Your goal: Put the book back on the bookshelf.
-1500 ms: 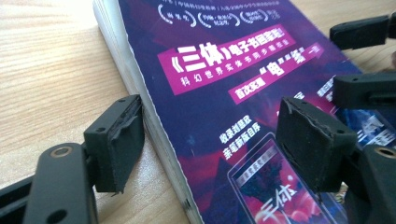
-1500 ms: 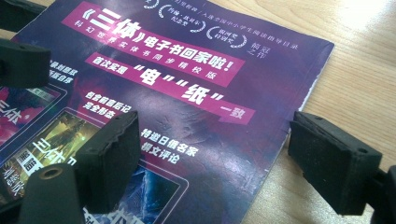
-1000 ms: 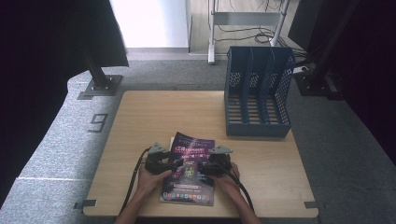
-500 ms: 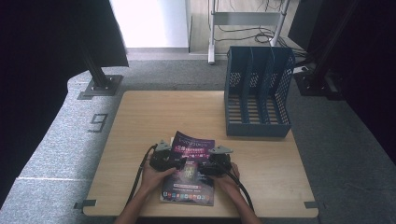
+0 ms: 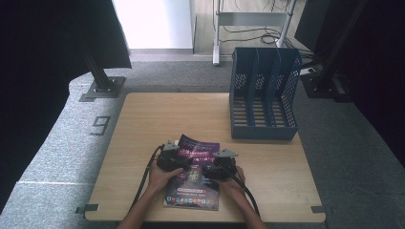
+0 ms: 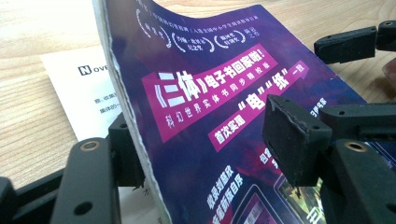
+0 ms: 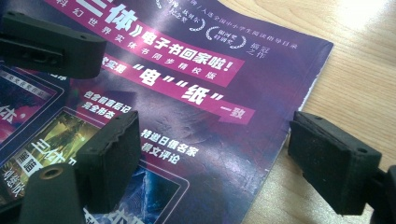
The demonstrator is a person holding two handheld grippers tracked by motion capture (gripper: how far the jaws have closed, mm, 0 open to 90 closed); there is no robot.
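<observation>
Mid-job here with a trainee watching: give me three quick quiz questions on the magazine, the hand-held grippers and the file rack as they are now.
1. True or false: the magazine lies flat on the table.
2. Which hand-held gripper has the raised edge between its jaws: A left, B right?
3. What stands at the table's far right?

Key
1. False: its left edge is lifted, a white sheet showing beneath.
2. A; the right's open jaws straddle the opposite edge.
3. A blue file rack.
</observation>
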